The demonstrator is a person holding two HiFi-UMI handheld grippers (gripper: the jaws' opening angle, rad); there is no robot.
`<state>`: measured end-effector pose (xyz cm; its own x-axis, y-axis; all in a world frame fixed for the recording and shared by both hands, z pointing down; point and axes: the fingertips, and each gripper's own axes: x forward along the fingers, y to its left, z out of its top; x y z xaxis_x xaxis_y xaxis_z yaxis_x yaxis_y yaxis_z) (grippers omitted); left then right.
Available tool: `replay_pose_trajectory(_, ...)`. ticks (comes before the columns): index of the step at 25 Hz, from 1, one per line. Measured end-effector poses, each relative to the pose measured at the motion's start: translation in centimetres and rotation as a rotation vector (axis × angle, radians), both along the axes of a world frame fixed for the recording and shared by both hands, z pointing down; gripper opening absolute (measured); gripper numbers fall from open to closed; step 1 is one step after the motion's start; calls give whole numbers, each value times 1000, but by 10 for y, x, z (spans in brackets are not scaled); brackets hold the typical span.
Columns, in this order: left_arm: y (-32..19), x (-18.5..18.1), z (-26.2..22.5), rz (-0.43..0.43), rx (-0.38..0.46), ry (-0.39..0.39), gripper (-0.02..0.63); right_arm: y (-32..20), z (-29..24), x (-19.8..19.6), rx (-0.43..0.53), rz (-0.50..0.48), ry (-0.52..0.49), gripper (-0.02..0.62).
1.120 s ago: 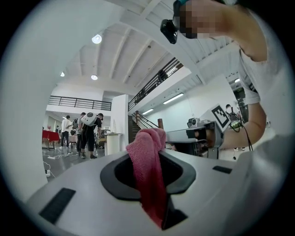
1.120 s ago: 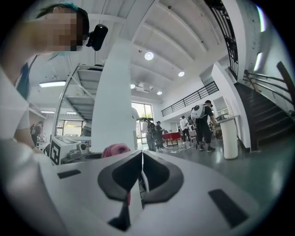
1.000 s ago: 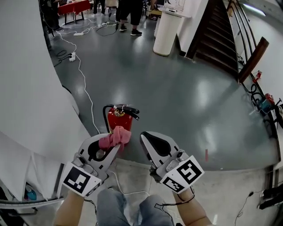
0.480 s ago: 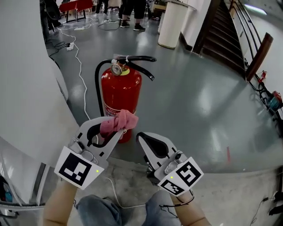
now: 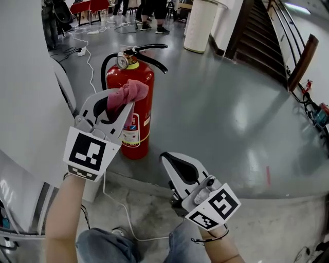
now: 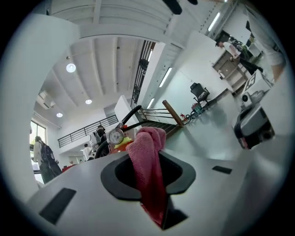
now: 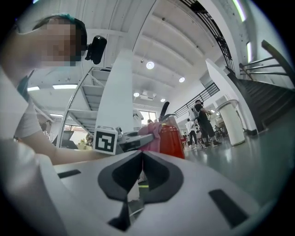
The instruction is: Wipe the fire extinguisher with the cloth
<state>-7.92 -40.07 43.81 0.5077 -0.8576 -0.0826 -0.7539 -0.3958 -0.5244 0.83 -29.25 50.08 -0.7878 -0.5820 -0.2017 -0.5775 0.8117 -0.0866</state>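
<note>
Nearest the watcher, below and to the right of the fire extinguisher (image 5: 143, 82), the right gripper (image 5: 164, 157) hangs idle over a rough concrete strip (image 5: 149, 205), its jaws pressed together on nothing. Against the extinguisher's upper left side, the left gripper (image 5: 128, 104) is clamped on a pink cloth (image 5: 131, 91). The cloth's bunched end touches, or very nearly touches, the red body just under the pressure gauge (image 5: 122, 61). The wipe looks to be only starting: the cloth sits near the top, and the body down to the label (image 5: 131, 134), the handle (image 5: 151, 47) and the black hose (image 5: 105, 69) all appear yet to be done. The extinguisher stands upright on a glossy grey floor (image 5: 221, 113), with a white wall (image 5: 25, 77) close on its left. Behind it, farther off, are a white cylinder (image 5: 200, 25), a dark staircase (image 5: 257, 36) to the right, and people's legs (image 5: 149, 13) near a red-covered table (image 5: 87, 6)
</note>
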Motion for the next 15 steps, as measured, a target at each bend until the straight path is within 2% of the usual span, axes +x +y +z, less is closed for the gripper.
replay_pose_trajectory(2, -1, 9, 32, -4, -24, -35, 85, 1, 5, 3, -11, 2, -7, 14)
replay_pose_trajectory(4, -2, 21, 85, -9, -74, -133, 84, 3, 13, 5, -30, 4, -1, 14)
replay_pose_trajectory(8, -3, 26, 188, -10, -259, -196, 84, 5, 22, 13, -46, 12, 22, 14)
replay_pose_trajectory(10, -4, 21, 219, -28, -320, -232, 84, 5, 24, 17, -51, 20, 27, 14)
replay_pose_trajectory(13, -4, 12, 206, -41, -318, -224, 84, 6, 26, 21, -53, 26, 28, 14)
replay_pose_trajectory(15, -5, 11, 169, -33, -254, -215, 84, 6, 25, 22, -49, 27, 23, 14)
